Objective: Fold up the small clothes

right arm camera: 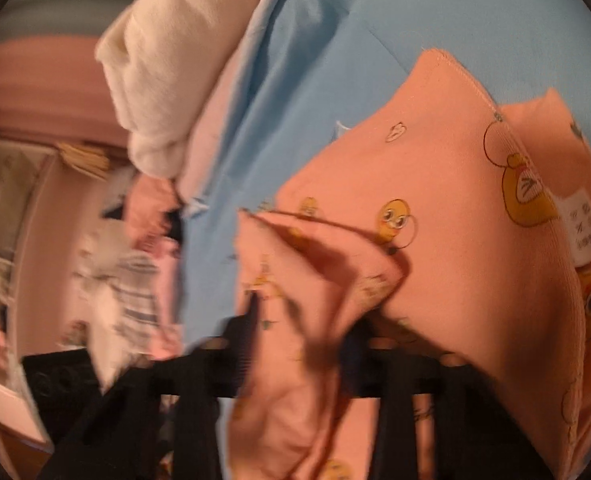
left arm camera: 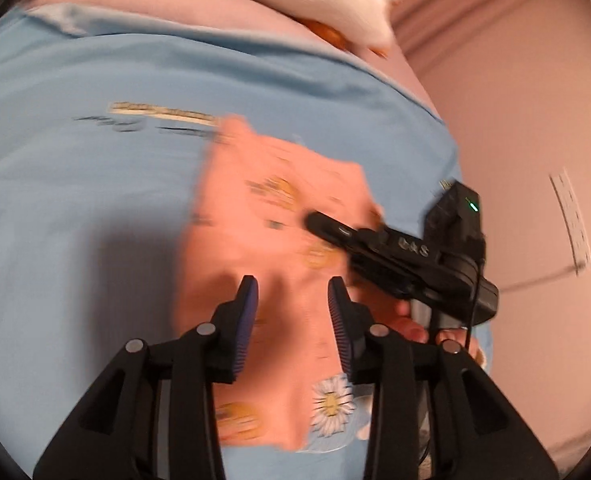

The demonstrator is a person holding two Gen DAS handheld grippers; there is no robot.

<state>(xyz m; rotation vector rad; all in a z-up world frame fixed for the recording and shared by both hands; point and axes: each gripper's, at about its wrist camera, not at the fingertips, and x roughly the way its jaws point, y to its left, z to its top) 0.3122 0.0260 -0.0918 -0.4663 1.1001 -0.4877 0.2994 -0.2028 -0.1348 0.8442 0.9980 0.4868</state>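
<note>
A small peach-orange garment [left arm camera: 271, 216] printed with yellow cartoon faces lies on a light blue sheet [left arm camera: 75, 200]. My left gripper [left arm camera: 293, 312] is open just above the garment's near part, holding nothing. The right gripper [left arm camera: 327, 224] comes in from the right in the left wrist view, with its tip on the garment. In the right wrist view the garment [right arm camera: 435, 216] fills the frame, partly folded over, with a white label [right arm camera: 587, 232] showing. My right gripper [right arm camera: 303, 336] is blurred, with its fingers spread and a fold of the fabric between them.
A cream fluffy cloth [right arm camera: 163, 68] and pink bedding [left arm camera: 515, 120] lie beyond the blue sheet. A pile of striped and pink clothes [right arm camera: 127, 288] sits at the left of the right wrist view. A daisy print [left arm camera: 331, 404] marks the sheet near my left gripper.
</note>
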